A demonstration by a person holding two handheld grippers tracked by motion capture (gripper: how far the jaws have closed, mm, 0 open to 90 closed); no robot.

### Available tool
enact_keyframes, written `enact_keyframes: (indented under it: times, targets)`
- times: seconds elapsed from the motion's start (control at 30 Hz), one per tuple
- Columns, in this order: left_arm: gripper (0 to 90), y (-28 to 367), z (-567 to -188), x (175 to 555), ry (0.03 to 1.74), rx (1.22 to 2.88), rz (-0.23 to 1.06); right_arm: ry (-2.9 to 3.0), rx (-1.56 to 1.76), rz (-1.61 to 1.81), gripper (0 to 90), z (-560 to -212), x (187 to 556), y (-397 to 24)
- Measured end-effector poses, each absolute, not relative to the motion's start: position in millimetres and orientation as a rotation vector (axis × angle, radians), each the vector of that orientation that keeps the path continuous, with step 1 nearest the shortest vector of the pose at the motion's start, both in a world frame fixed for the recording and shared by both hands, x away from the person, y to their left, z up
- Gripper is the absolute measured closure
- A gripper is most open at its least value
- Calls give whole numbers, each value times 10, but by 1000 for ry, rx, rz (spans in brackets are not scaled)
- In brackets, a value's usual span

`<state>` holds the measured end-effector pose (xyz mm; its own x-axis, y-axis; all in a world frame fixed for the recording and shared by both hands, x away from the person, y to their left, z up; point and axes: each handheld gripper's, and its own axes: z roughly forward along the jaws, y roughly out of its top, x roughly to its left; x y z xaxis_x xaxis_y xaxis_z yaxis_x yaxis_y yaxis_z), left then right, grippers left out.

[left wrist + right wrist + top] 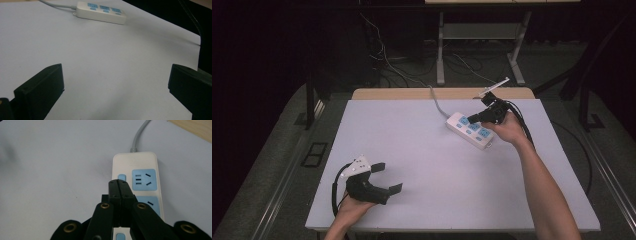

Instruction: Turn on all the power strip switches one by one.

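A white power strip (470, 131) with blue sockets lies at the far right of the white table (412, 145); it lies far off at the top of the left gripper view (101, 11). My right gripper (471, 119) hovers over the strip's cable end, jaws shut with nothing between them. In the right gripper view its tips (119, 181) sit just in front of a small blue switch (121, 177) beside the first socket of the strip (150, 162). My left gripper (388, 177) rests near the table's front left, jaws wide open (116, 80) over bare table.
The strip's grey cord (437, 100) runs off the far edge, past a wooden strip (412, 93). A black cable (197, 25) trails from the right gripper over the table's right side. Behind the table stand desk legs (441, 50) and loose floor cables.
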<state>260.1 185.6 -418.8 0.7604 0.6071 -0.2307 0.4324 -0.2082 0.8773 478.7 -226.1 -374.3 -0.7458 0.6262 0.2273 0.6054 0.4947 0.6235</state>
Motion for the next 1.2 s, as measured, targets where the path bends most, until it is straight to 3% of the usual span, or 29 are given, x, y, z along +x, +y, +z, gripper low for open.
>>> enact_keyframes:
  times: [1.2]
  targets:
    - [0,1846,-4186,2597,801,1846,198,2763,1157,985,900,-4113,4854,-2218]
